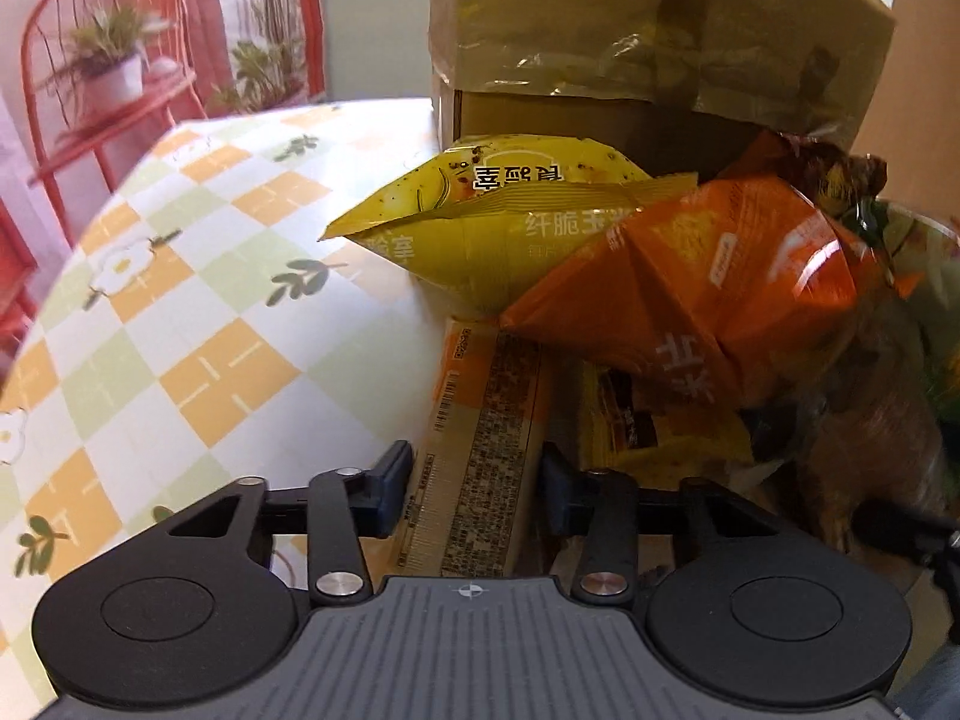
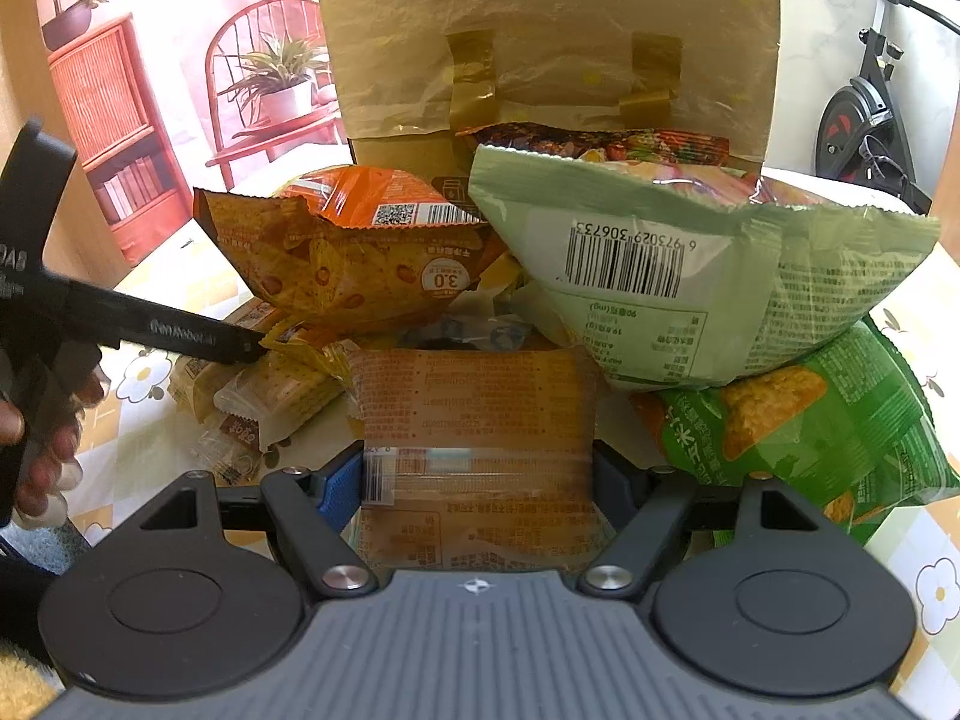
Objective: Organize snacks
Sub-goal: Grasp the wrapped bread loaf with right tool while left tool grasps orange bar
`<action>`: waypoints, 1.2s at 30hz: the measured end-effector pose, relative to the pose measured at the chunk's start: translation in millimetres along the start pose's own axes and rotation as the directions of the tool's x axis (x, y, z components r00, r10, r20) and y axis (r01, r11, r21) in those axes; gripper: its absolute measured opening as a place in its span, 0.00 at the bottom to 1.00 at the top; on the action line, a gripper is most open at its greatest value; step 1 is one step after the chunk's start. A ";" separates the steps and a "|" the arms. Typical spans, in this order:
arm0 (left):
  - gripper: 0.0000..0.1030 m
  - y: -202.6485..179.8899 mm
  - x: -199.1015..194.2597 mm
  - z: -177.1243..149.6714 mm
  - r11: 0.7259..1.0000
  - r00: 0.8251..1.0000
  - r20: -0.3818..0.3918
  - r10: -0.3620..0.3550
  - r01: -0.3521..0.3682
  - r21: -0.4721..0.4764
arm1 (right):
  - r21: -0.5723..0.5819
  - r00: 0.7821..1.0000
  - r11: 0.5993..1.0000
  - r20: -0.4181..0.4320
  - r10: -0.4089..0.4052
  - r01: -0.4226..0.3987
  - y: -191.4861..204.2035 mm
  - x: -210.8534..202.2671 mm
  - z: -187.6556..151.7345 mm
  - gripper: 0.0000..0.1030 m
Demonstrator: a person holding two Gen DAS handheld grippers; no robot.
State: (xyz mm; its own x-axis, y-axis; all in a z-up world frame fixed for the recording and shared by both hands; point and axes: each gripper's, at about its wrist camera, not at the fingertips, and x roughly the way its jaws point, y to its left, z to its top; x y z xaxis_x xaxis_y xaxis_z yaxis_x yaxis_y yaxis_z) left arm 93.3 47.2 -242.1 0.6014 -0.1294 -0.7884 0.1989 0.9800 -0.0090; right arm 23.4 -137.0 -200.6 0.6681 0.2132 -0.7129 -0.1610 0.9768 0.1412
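In the left wrist view my left gripper is shut on a long beige cracker pack that lies on the table at the near edge of the snack pile. Just beyond it lie a yellow chip bag and an orange chip bag. My right gripper is shut on a flat orange packet, which spans the whole gap between the fingers. The right wrist view also shows a finger of the left gripper reaching into the pile from the left, held by a hand.
A taped cardboard box stands open behind the pile. A pale green bag rests on a bright green bag, beside an orange bag. The checked tablecloth spreads to the left. An exercise bike stands at the far right.
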 end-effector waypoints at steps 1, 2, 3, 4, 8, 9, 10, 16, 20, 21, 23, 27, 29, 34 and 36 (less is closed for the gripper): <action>0.42 -0.3 -2.2 -1.6 1.000 1.000 0.003 0.006 -0.006 -0.008 | 0.001 1.000 1.000 0.001 0.000 0.000 0.1 0.2 0.1 0.75; 0.41 0.3 -5.1 -3.3 1.000 1.000 0.007 0.005 -0.005 -0.023 | 0.001 1.000 1.000 0.001 0.000 0.000 0.0 -0.1 -0.6 0.75; 0.41 0.5 -8.8 -4.9 0.999 1.000 0.016 0.001 -0.001 -0.036 | 0.002 1.000 1.000 0.001 0.000 0.000 0.1 0.1 -0.5 0.75; 0.41 0.9 -13.2 -7.2 0.999 1.000 0.026 -0.001 0.002 -0.043 | 0.002 1.000 1.000 0.001 0.001 -0.001 -0.1 0.2 -0.5 0.75; 0.41 4.6 -32.6 -13.0 0.997 0.998 0.057 0.008 -0.004 -0.074 | 0.008 1.000 1.000 0.003 0.008 -0.008 -2.5 -0.9 -1.3 0.74; 0.41 6.3 -35.4 -13.5 0.996 0.998 0.060 0.004 0.002 -0.093 | 0.010 1.000 1.000 0.003 0.012 -0.012 -3.0 -1.1 -1.3 0.74; 0.41 8.4 -39.7 -14.3 0.994 0.998 0.062 -0.002 0.009 -0.110 | 0.012 1.000 1.000 0.004 0.015 -0.015 -3.2 -1.7 -1.3 0.74; 0.40 14.3 -51.4 -16.1 0.989 0.998 0.070 0.001 0.009 -0.145 | 0.004 1.000 1.000 0.013 0.026 -0.026 -1.7 -6.6 -0.8 0.74; 0.40 12.8 -54.7 -17.6 0.988 0.997 0.072 0.015 -0.004 -0.157 | 0.006 1.000 1.000 0.008 0.029 -0.029 -1.0 -8.8 -3.1 0.74; 0.40 12.8 -55.9 -17.9 0.987 0.997 0.074 0.019 -0.007 -0.161 | 0.007 1.000 1.000 0.008 0.029 -0.029 -1.1 -9.8 -3.7 0.74; 0.41 13.1 -60.0 -19.0 0.986 0.996 0.086 0.030 -0.016 -0.168 | 0.007 1.000 1.000 0.012 0.028 -0.028 -0.7 -12.4 -4.2 0.74; 0.40 15.1 -68.3 -19.4 0.982 0.992 0.110 0.053 -0.032 -0.187 | -0.002 0.999 1.000 0.028 0.026 -0.026 2.4 -20.5 -5.4 0.74; 0.40 15.9 -73.9 -21.0 0.980 0.990 0.127 0.066 -0.040 -0.196 | -0.007 0.999 1.000 0.035 0.026 -0.026 3.7 -23.6 -5.3 0.74; 0.40 15.0 -85.6 -22.8 0.979 0.983 0.168 0.077 -0.042 -0.202 | -0.013 0.999 1.000 0.043 0.025 -0.024 7.2 -32.1 -7.4 0.74; 0.40 13.6 -91.1 -23.8 0.979 0.980 0.184 0.078 -0.040 -0.200 | -0.016 0.998 1.000 0.050 0.023 -0.022 9.7 -36.3 -8.2 0.74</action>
State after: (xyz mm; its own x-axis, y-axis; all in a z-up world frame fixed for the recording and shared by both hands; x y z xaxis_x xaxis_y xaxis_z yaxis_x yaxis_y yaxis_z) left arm 22.8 76.0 -185.1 0.7469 -0.0786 -0.6603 0.0162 0.9949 -0.1000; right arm -8.3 -135.4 -179.0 0.6997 0.2362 -0.6742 -0.1872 0.9714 0.1461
